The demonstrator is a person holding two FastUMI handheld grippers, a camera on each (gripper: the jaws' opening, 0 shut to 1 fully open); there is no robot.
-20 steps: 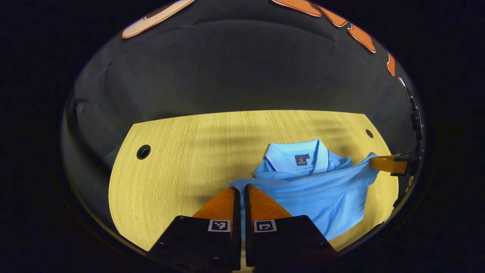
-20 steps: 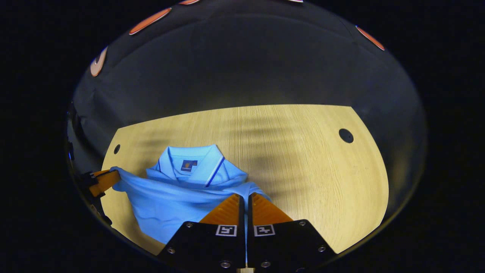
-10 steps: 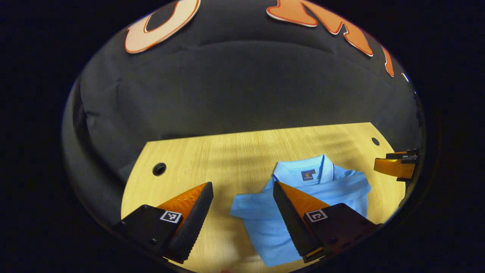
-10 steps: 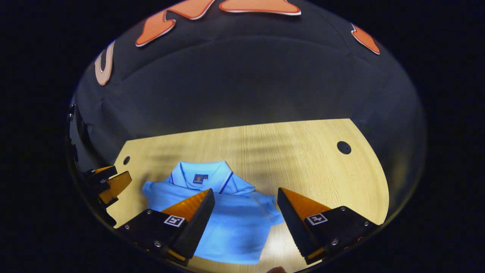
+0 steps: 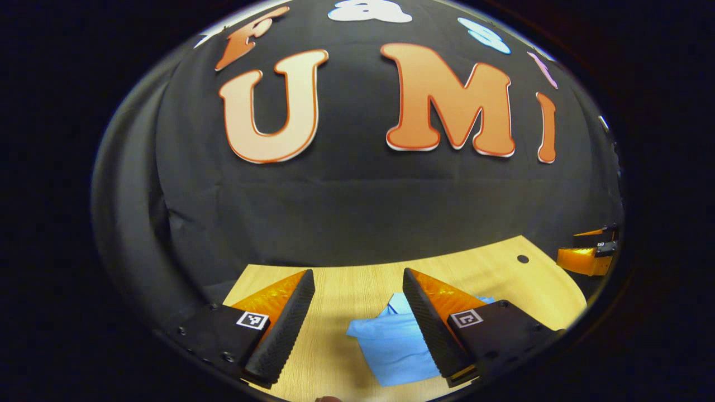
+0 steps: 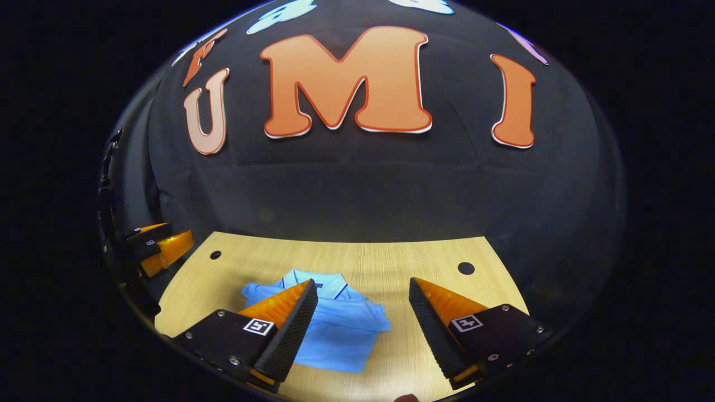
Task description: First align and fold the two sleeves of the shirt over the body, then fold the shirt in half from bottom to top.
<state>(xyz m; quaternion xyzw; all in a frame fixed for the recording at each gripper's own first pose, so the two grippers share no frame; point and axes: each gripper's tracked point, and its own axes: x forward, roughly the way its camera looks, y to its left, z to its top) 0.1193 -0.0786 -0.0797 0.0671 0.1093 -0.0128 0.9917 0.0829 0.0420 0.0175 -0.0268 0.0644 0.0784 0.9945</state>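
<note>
- The shirt (image 6: 335, 329) is light blue and lies folded on the wooden table (image 6: 391, 262), with the collar on the side of the booth wall and the lower part folded up over the body.
- In the right gripper view, the right gripper (image 6: 357, 312) is above the table with its jaws wide apart and nothing between them. The shirt lies below it, a little to the left, and the left finger of this gripper hides a part of the cloth.
- In the left gripper view, the left gripper (image 5: 357, 304) has also its jaws wide apart and holds nothing. The shirt (image 5: 391, 343) is seen below, partly between the two fingers and partly behind the right one.
- Neither gripper touches the shirt; both are raised over the table.
- The left gripper (image 6: 159, 248) appears also at the left edge of the right gripper view, well apart from the shirt. The right gripper (image 5: 586, 258) appears at the right edge of the left gripper view, beside the table's corner.
- The table has small round holes near its far corners, one (image 6: 466, 268) on the right and one (image 6: 215, 254) on the left in the right gripper view.
- The black cloth wall (image 6: 357, 184) stands behind the table.
</note>
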